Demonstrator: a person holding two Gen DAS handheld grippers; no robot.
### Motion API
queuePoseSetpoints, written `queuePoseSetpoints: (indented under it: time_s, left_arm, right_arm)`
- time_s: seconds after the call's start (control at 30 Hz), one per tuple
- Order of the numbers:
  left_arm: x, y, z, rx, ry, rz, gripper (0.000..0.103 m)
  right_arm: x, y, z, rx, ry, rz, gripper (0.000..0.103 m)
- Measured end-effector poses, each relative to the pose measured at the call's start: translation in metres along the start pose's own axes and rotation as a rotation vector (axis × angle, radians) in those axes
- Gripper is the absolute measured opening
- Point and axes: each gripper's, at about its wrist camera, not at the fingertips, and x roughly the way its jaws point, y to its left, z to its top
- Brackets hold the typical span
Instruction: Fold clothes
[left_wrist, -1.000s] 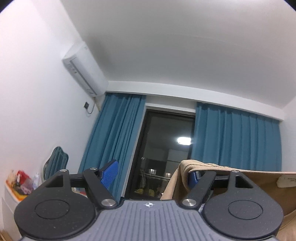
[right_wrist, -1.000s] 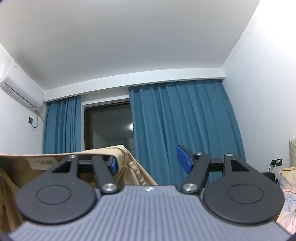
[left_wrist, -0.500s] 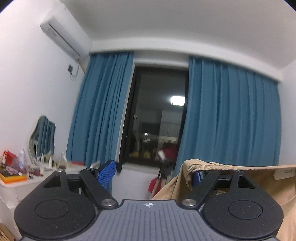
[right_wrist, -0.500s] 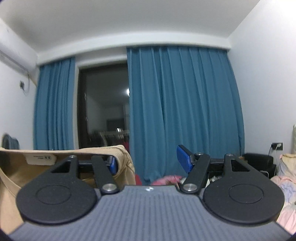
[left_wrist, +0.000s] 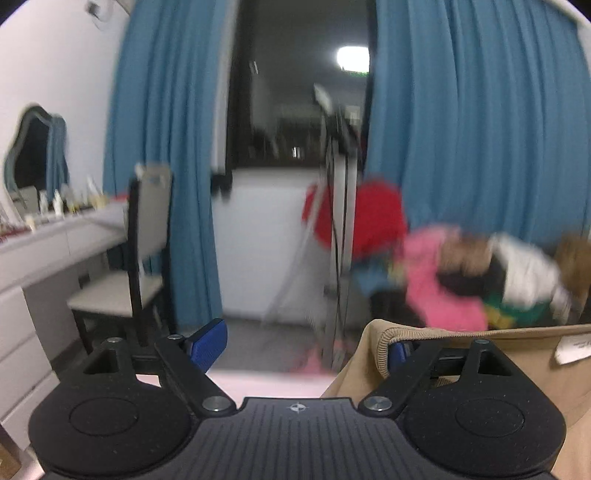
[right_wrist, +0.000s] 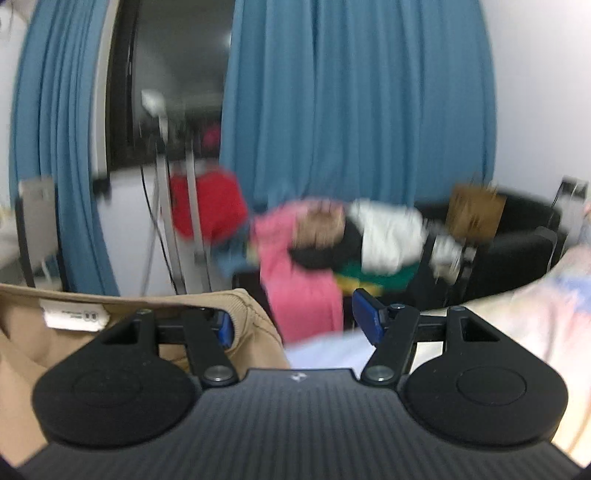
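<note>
The tan garment (left_wrist: 461, 369) hung stretched between both hand-held grippers, its collar draped over one inner finger of each; left hand-held gripper (left_wrist: 303, 343) had just been opening, right hand-held gripper (right_wrist: 297, 321) stood apart, probably to spread it flat.

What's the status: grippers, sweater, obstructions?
Left gripper just been opening, right gripper open. Collar of tan sweater hangs over one finger of each, not pinched. Nothing blocking in view.
</note>
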Motion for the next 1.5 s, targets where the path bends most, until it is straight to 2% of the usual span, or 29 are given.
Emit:
queuePoseSetpoints:
  time_s: [0.13,0.2,0.27,0.37,0.5,0.57,0.63,0.7,0.73,0.8,0.93,1.03,1.1,1.2,1.3,1.4,1.5]
  left_arm:
    - [0.058,-0.015,-0.06,0.069,0.097,-0.007,0.087]
    - [0.079,-0.023,-0.083,0.115,0.149,0.002,0.089]
    - [0.094,-0.031,-0.099,0.17,0.202,0.021,0.099]
    - [0.099,-0.044,-0.101,0.294,0.215,0.062,0.103]
    - [0.094,-0.067,-0.09,0.527,0.244,0.099,0.102]
    - [0.085,-0.076,-0.087,0.599,0.26,0.08,0.102]
    - [0.068,-0.08,-0.082,0.596,0.262,0.028,0.102]
    - [0.047,-0.083,-0.077,0.574,0.265,-0.037,0.103]
    - [0.034,-0.084,-0.076,0.576,0.262,-0.061,0.103]
    - [0.009,-0.083,-0.071,0.567,0.233,-0.078,0.103]
    - [-0.051,-0.059,-0.056,0.364,0.194,-0.131,0.103]
    - [-0.107,-0.034,-0.055,0.269,0.159,-0.131,0.103]
    - [-0.145,-0.016,-0.058,0.201,0.15,-0.137,0.103]
    - [-0.203,0.013,-0.069,0.095,0.155,-0.154,0.103]
    - [-0.257,0.041,-0.088,0.041,0.143,-0.146,0.103]
    - [-0.294,0.072,-0.105,-0.056,0.157,-0.136,0.103]
    - [-0.311,0.101,-0.113,-0.168,0.177,-0.148,0.103]
  right_arm:
    - [0.06,0.004,-0.056,-0.047,0.109,-0.008,0.065]
    - [0.08,0.003,-0.07,-0.045,0.162,-0.003,0.064]
    - [0.094,0.001,-0.082,-0.038,0.219,0.011,0.065]
    - [0.106,0.005,-0.086,-0.071,0.288,0.021,0.067]
    - [0.109,0.022,-0.075,-0.194,0.36,0.04,0.069]
    - [0.099,0.033,-0.067,-0.253,0.377,0.078,0.069]
    - [0.082,0.041,-0.06,-0.256,0.359,0.123,0.069]
    - [0.064,0.041,-0.052,-0.209,0.334,0.164,0.073]
    - [0.055,0.04,-0.047,-0.18,0.322,0.185,0.08]
    - [0.036,0.039,-0.039,-0.127,0.299,0.222,0.084]
    - [-0.015,0.028,-0.026,-0.018,0.237,0.269,0.084]
    - [-0.053,0.023,-0.021,-0.003,0.219,0.252,0.084]
    - [-0.071,0.018,-0.02,-0.001,0.245,0.235,0.084]
    - [-0.104,-0.002,-0.023,0.095,0.268,0.265,0.084]
    - [-0.15,-0.022,-0.031,0.167,0.249,0.279,0.084]
    - [-0.203,-0.038,-0.048,0.214,0.214,0.286,0.084]
    - [-0.253,-0.049,-0.068,0.229,0.17,0.291,0.084]
